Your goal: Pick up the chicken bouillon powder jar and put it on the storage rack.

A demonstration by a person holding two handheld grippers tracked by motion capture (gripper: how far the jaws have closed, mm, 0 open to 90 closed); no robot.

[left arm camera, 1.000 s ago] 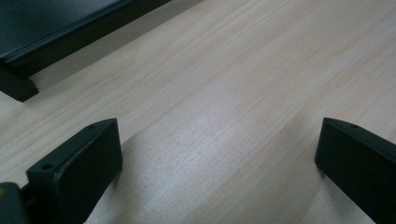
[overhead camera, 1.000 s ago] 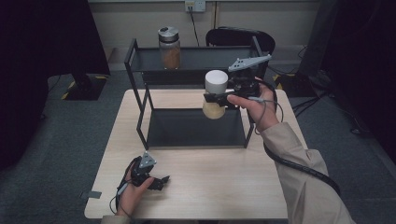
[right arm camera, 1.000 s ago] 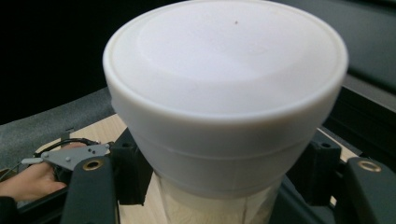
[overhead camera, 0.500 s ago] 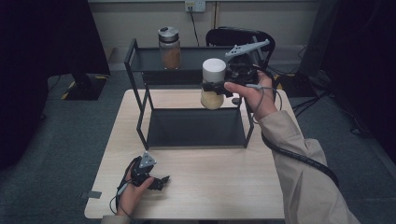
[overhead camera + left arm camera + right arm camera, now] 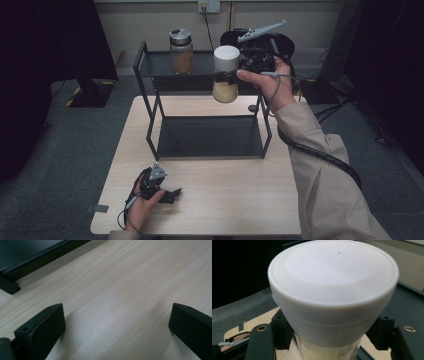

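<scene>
A clear jar with a white lid (image 5: 226, 73), partly full of pale powder, hangs in the air in front of the top shelf of the black two-tier rack (image 5: 150, 102). My right gripper (image 5: 235, 76) is shut on it just below the lid; in the right gripper view the white lid (image 5: 333, 285) sits between both jaws. A second jar with a silver lid (image 5: 181, 51), holding brown grains, stands on the rack's top shelf at the left. My left gripper (image 5: 172, 192) rests on the table near the front edge, open with nothing between its jaws, the bare wood (image 5: 120, 302) showing between them.
The rack's lower shelf (image 5: 210, 136) is a dark bare tray on the wooden table (image 5: 235, 200). A black chair (image 5: 280, 42) stands behind the table, and a cable trails from my right gripper along the sleeve.
My right gripper has lifted the white-lidded jar up and away, from the level of the lower shelf to the height of the top shelf. The left gripper has stayed put.
</scene>
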